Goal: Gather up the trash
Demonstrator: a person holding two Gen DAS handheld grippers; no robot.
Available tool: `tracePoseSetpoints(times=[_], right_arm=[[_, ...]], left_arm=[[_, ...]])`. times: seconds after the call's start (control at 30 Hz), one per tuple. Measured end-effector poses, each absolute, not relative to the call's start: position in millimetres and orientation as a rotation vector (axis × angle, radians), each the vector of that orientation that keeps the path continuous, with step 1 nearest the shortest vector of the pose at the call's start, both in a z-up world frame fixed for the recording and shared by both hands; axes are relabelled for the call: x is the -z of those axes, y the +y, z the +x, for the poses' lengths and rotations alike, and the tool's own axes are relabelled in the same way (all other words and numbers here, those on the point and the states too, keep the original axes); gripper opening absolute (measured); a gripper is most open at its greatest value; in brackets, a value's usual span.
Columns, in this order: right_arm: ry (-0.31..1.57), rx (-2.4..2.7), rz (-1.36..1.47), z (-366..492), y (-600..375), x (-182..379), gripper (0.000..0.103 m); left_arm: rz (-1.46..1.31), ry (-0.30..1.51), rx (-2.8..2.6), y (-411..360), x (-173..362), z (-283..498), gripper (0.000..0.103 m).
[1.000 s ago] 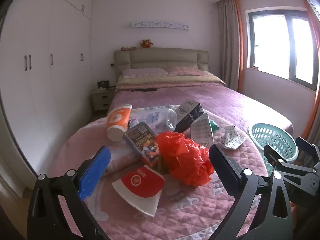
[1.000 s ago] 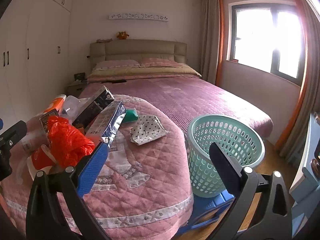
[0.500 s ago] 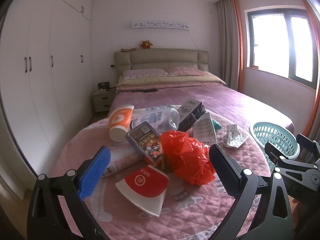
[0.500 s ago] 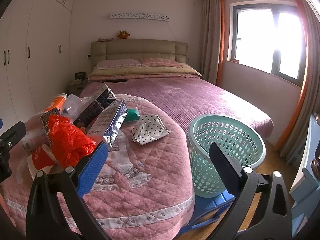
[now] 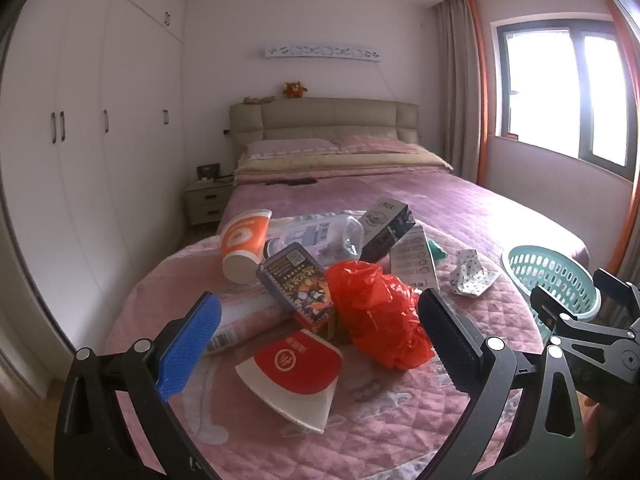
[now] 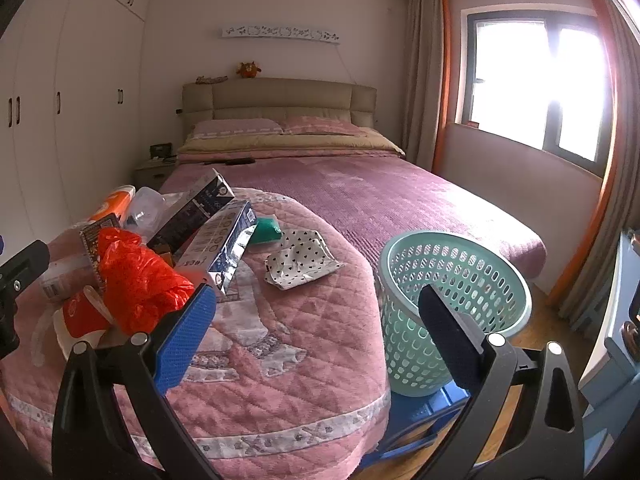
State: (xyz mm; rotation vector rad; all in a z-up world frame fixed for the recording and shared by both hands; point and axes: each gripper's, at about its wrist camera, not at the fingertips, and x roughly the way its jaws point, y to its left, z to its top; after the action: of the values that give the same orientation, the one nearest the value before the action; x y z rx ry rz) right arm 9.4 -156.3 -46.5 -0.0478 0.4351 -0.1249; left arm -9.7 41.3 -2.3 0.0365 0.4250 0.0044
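bed, wardrobe, window, nightstand

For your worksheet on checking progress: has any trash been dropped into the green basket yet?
No, the green basket shows only its bare perforated walls inside in the right wrist view.

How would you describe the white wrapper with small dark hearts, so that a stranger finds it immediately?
Start at the green basket standing beside the pink quilt. On the quilt, on the side nearest that basket, lies the crumpled wrapper, apart from the main pile of trash. It alone is white with small dark hearts, and a green packet lies just behind it.
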Motion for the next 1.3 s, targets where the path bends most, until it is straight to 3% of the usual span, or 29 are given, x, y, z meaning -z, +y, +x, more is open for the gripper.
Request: tracePoseSetpoints(times=[1.13, 1.3], right_arm=[[0.429, 0.099, -0.053, 13, -147, 45, 0.097], [0.432, 0.039, -0.055, 17, -137, 39, 0.091]], left_arm=[[0.033, 0.418, -0.008, 54, 4, -12, 0.095], [0.037, 0.413, -0.022, 76, -1, -10, 0.095]])
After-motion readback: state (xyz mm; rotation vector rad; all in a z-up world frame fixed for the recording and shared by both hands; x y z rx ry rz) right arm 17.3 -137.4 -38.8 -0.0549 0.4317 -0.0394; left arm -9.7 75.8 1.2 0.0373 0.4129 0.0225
